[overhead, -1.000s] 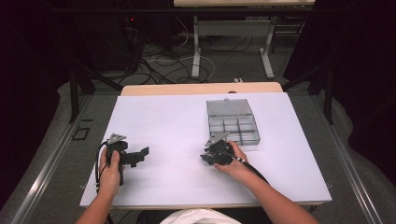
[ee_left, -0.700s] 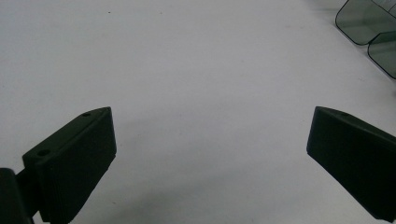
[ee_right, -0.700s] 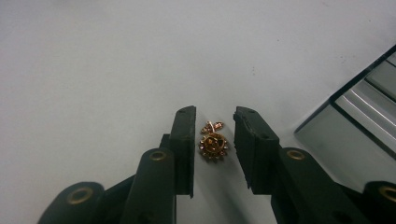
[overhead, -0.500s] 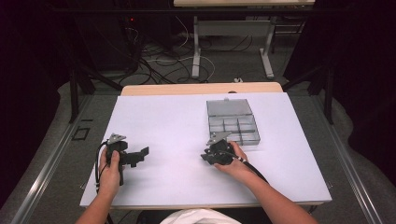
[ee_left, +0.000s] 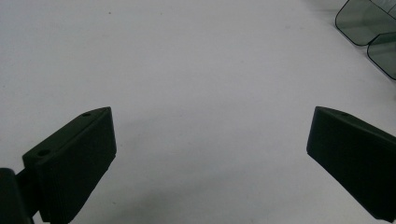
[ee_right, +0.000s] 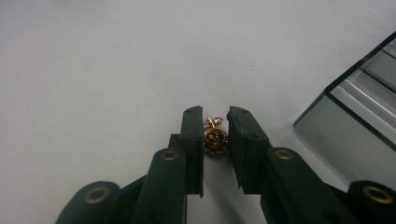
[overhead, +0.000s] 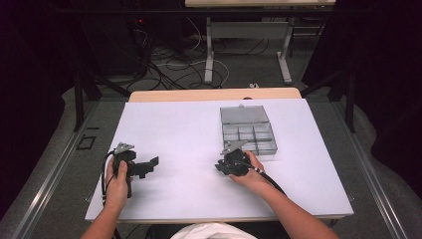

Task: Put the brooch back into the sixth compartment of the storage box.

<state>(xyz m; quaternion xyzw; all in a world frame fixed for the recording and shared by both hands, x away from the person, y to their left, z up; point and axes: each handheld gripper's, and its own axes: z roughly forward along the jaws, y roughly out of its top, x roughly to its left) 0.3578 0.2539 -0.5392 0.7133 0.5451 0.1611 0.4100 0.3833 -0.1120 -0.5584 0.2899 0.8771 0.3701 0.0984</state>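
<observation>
Gold trinket (ee_right: 215, 136), small with a toothed round edge and a pale bit at its top, sits between the two black fingers of the right gripper (ee_right: 215, 122), low over the white tabletop (ee_right: 107, 60). Those fingers have just been closing and now stand narrow, their pads against the trinket on both sides. Just to the right of it rises the clear wall of a plastic compartment box (ee_right: 336, 121), near the finger but apart from it. Ahead and to the left the tabletop lies bare right to its far edge.

From above, the right gripper (overhead: 230, 163) rests just in front of the box's (overhead: 248, 130) near left corner, with the person's right hand (overhead: 251, 172) behind it. The left gripper (overhead: 144, 167) lies well apart, near the tabletop's left edge, gripped by the left hand (overhead: 117, 179). Its fingers (ee_left: 77, 158) stand wide with nothing between them, over plain white surface. A broad open stretch of tabletop separates the two grippers.
</observation>
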